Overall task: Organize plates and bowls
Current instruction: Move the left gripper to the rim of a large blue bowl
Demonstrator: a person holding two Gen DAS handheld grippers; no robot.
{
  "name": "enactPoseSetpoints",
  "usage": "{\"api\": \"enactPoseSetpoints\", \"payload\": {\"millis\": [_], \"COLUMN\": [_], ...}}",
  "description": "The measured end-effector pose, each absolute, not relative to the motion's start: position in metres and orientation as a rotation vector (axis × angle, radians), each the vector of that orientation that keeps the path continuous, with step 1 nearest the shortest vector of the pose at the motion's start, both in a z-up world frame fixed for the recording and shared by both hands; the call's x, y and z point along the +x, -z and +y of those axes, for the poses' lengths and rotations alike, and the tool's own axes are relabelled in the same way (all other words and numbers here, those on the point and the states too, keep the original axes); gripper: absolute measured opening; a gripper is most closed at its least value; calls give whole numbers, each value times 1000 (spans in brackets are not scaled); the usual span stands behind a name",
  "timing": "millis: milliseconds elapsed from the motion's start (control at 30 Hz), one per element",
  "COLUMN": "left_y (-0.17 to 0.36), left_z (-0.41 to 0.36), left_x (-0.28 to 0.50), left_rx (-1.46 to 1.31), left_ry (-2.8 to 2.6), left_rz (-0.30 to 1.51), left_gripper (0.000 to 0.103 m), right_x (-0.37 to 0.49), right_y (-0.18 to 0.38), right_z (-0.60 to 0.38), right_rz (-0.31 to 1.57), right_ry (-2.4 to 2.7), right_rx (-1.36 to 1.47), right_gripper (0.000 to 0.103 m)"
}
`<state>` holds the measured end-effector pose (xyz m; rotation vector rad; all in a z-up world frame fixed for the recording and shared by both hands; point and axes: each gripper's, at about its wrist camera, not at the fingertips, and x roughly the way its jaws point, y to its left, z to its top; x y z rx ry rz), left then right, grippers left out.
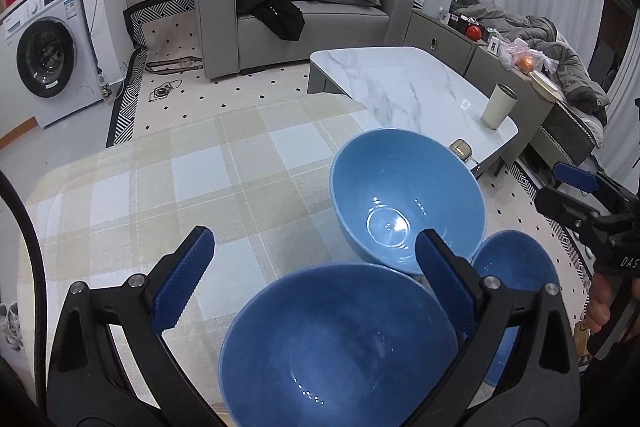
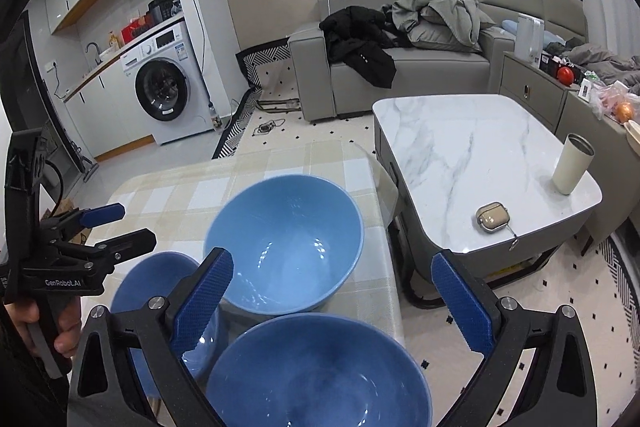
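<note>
Both claws hang spread wide with nothing between their ribbed blue pads. From where I sit, my left gripper point(image 1: 316, 275) hovers over the nearest glossy blue ceramic bowl point(image 1: 340, 343), a deep round one with a darker, slightly mottled inside. My right gripper point(image 2: 332, 291) floats above the same cluster, fingers apart and pinching nothing.

I count three bowls on the table with the pale yellow-and-white checked cloth point(image 1: 168, 195). Beyond the near bowl stands a lighter sky-blue bowl point(image 1: 408, 199), upright, smooth and shiny, with a clear ring at its bottom and small glints of light. Just right of the near bowl, partly behind my left claw's right finger, sits a smaller deep-blue bowl point(image 1: 516, 263); I cannot tell whether the rims touch.

Past the checked table's far corner stands a white marble-topped coffee table point(image 2: 472, 147) carrying a cream tumbler point(image 2: 572, 163) and a small beige case point(image 2: 491, 221).
</note>
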<state>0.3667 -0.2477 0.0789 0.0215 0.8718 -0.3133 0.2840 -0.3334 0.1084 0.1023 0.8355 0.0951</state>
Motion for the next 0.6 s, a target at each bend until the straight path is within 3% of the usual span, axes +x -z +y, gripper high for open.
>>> {"api": "enactPoseSetpoints", "payload": {"millis": [133, 233, 267, 400, 600], "left_y": [-68, -58, -54, -38, -22], "left_z": [-258, -263, -265, -272, -281], "left_x": [384, 395, 399, 415, 428], "left_rx": [39, 32, 31, 23, 41], "left_ry": [314, 317, 319, 328, 348], "left_rz": [882, 898, 907, 945, 971], "left_gripper": [100, 95, 91, 77, 64], "right_x": [304, 317, 322, 336, 343], "right_y": [-90, -73, -67, -44, -31], "right_z": [-337, -340, -340, -341, -341], "right_rz": [879, 921, 942, 999, 1017], "right_ry": [-104, -98, -97, -93, -101], "right_rx": [117, 126, 126, 121, 116], "right_gripper": [98, 84, 77, 69, 65]}}
